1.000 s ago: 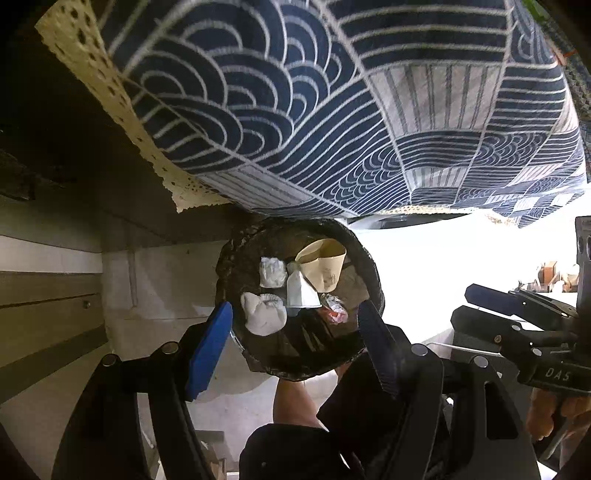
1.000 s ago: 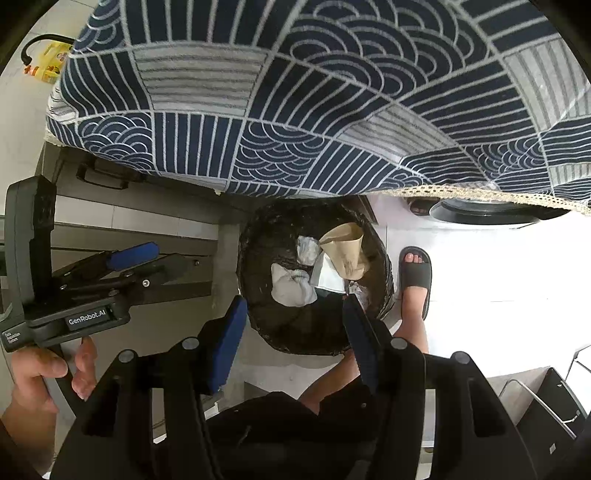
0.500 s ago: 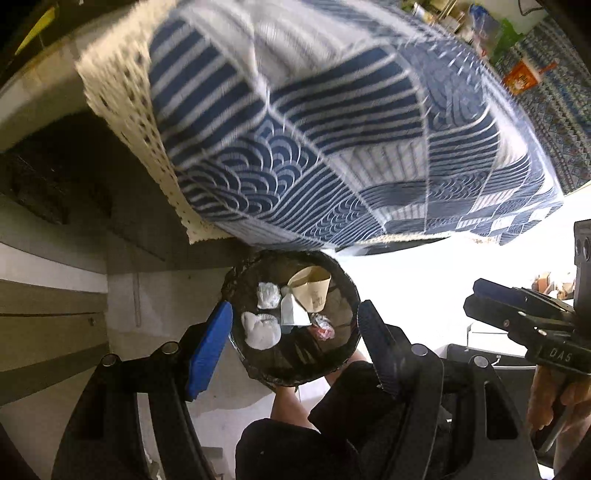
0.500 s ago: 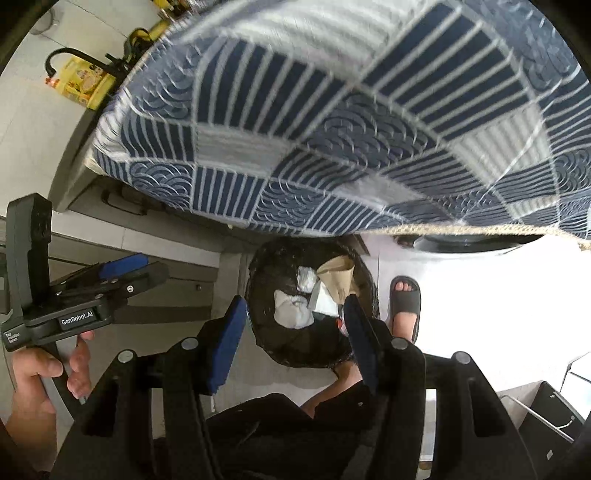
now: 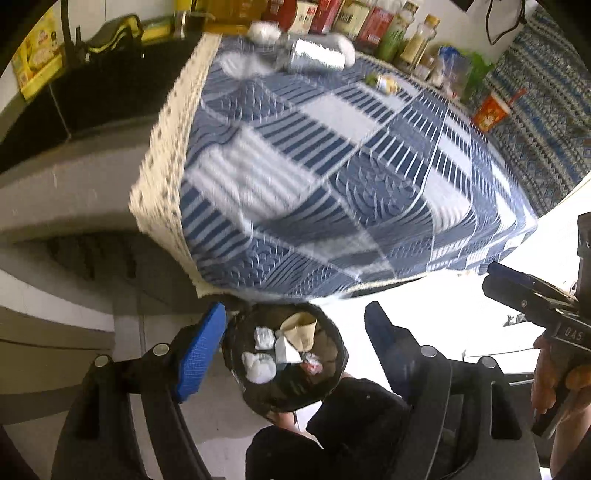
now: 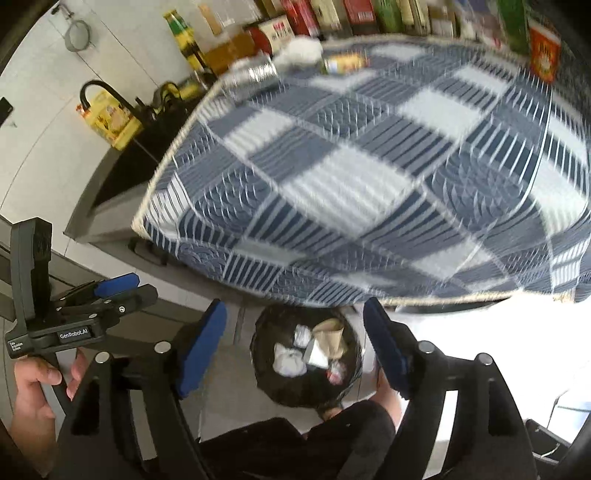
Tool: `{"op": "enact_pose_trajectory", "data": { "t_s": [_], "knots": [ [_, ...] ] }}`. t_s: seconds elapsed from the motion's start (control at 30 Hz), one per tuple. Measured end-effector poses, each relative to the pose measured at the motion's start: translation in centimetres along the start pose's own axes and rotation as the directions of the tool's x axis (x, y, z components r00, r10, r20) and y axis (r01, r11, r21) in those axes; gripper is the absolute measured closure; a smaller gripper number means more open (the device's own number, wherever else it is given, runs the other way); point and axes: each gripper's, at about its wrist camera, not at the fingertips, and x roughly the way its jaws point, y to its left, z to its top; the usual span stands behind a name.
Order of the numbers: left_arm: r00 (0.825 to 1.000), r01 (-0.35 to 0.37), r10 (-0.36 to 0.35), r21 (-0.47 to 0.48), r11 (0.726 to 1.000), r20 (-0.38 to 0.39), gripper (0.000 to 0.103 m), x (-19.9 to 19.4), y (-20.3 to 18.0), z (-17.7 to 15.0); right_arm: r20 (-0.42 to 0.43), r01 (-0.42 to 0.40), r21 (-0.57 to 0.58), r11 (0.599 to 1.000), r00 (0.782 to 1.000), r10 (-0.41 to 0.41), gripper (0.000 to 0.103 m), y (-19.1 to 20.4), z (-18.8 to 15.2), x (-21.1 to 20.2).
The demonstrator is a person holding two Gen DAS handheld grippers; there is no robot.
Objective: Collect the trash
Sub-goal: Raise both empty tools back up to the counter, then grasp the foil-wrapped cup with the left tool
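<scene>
Left wrist view: a dark sink area [image 5: 110, 85] lies at the left, beside the surface [image 5: 332, 155] draped in a blue-and-white patterned cloth with a cream lace border. At the far edge of the surface, left to right, stand a white crumpled wad [image 5: 263, 31], a toppled silver can [image 5: 317, 54], a small yellow can on its side [image 5: 386, 83] and a red paper cup with a straw [image 5: 491, 112]; all are blurred. A row of bottles and cartons [image 5: 369, 22] lines the wall behind them. On the floor below the near edge sits the black-lined trash bin [image 5: 328, 384], holding white tissue wads [image 5: 258, 365], a brown paper cone [image 5: 301, 330] and a small red-and-white wrapper [image 5: 312, 363]. The left tool [image 5: 295, 347] hangs above the bin with its jaws apart and nothing between the pads; they have just been opening. A dark-clothed leg [image 5: 351, 424] of the person shows beneath.

Right wrist view: a hand [image 6: 33, 391] grips the left tool's handle at the left edge. The right tool [image 6: 295, 343] frames the same bin [image 6: 266, 373], jaws spread wide, empty, and likewise just opened further. Both cans and the wad remain at the far edge of the surface.
</scene>
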Motion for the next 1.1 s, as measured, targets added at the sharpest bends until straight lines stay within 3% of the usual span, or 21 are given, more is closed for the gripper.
{"op": "enact_pose_trajectory", "data": {
  "t_s": [0.17, 0.27, 0.33, 0.77, 1.1],
  "knots": [
    [0.999, -0.007, 0.006, 0.015, 1.0, 0.046, 0.015, -1.8, -0.4, 2.5, 0.065, 0.014, -0.039, 0.999, 0.998, -0.011, 0.008, 0.0, 3.1, -1.8],
    [0.996, -0.012, 0.011, 0.011, 1.0, 0.086, 0.014, -2.8, -1.1, 4.4, 0.091, 0.016, -0.053, 0.998, 0.996, -0.011, 0.006, -0.4, 5.3, -2.5],
    [0.995, -0.016, 0.014, 0.014, 1.0, 0.1, 0.007, -3.0, -1.6, 5.6, 0.109, 0.014, -0.067, 0.998, 0.994, -0.007, 0.005, -0.7, 7.1, -2.9],
    [0.984, -0.07, 0.073, -0.025, 0.997, 0.161, 0.007, -1.9, -5.1, 15.1, 0.085, -0.053, -0.147, 0.988, 0.994, 0.066, 0.005, -4.5, 17.7, 0.1],
    [0.982, -0.134, 0.144, -0.088, 0.987, 0.125, 0.007, 2.8, -5.6, 21.9, 0.009, -0.083, -0.233, 0.969, 0.996, 0.088, 0.005, -7.1, 24.0, 6.0]
  ]
}}
